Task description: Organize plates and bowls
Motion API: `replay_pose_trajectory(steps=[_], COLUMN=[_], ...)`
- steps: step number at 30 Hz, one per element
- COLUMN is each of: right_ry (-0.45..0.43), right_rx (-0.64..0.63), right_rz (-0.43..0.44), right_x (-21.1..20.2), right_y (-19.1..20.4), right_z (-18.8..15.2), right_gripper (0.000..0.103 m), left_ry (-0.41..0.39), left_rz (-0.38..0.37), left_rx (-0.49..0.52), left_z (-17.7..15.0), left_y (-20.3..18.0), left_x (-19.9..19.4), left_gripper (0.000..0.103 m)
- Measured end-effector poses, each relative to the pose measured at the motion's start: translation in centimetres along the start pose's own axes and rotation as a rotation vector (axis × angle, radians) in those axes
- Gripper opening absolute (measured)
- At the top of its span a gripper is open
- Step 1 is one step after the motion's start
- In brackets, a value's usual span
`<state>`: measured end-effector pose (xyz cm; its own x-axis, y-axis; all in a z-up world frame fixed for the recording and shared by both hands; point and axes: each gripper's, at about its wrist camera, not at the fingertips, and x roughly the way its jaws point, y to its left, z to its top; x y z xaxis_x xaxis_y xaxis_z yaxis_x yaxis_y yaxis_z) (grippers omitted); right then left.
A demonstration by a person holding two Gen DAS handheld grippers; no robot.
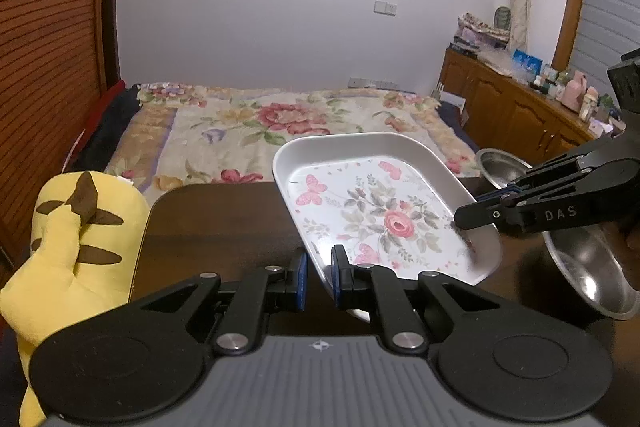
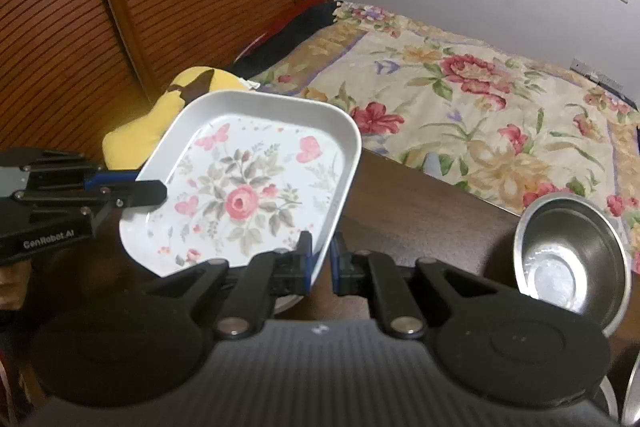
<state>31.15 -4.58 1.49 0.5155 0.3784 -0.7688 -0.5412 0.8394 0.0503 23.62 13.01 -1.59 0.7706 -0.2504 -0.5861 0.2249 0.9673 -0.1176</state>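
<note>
The white rectangular floral-printed tray (image 1: 384, 203) is pinched at opposite rims by the left gripper (image 1: 319, 277) and right gripper (image 2: 320, 263) fingers, tilted above the dark counter (image 2: 420, 211).

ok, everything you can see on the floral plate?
The floral plate is a white rounded-rectangle dish with a raised rim; pink rose, grey leaves and butterflies are printed inside. It looks like melamine or enamel. Empty, tilted, lifted off the dark table. The left gripper and right gripper are each shut on its rim.

White plate (image 1: 384, 211) (pink roses, butterflies); yellow plush (image 1: 76, 239); floral bedspread (image 1: 280, 123).
</note>
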Motion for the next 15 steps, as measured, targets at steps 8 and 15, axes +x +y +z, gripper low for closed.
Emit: replay_pose_trajectory(steps=[8, 15], right_ry=[-0.036, -0.06], right_rx=[-0.008, -0.01], right_rz=[-0.02, -0.033], right_x=[-3.1, -5.3], right_y=[1.1, 1.7], right_z=[-1.0, -2.5], right_gripper=[0.011, 0.011], left_ry=[-0.037, -0.057], left_rz=[-0.018, -0.025], left_rx=[0.015, 0.04], left_z=[-0.5, -1.3], left_y=[-1.0, -2.5], left_x=[-3.0, -5.4], left_gripper=[0.013, 0.013])
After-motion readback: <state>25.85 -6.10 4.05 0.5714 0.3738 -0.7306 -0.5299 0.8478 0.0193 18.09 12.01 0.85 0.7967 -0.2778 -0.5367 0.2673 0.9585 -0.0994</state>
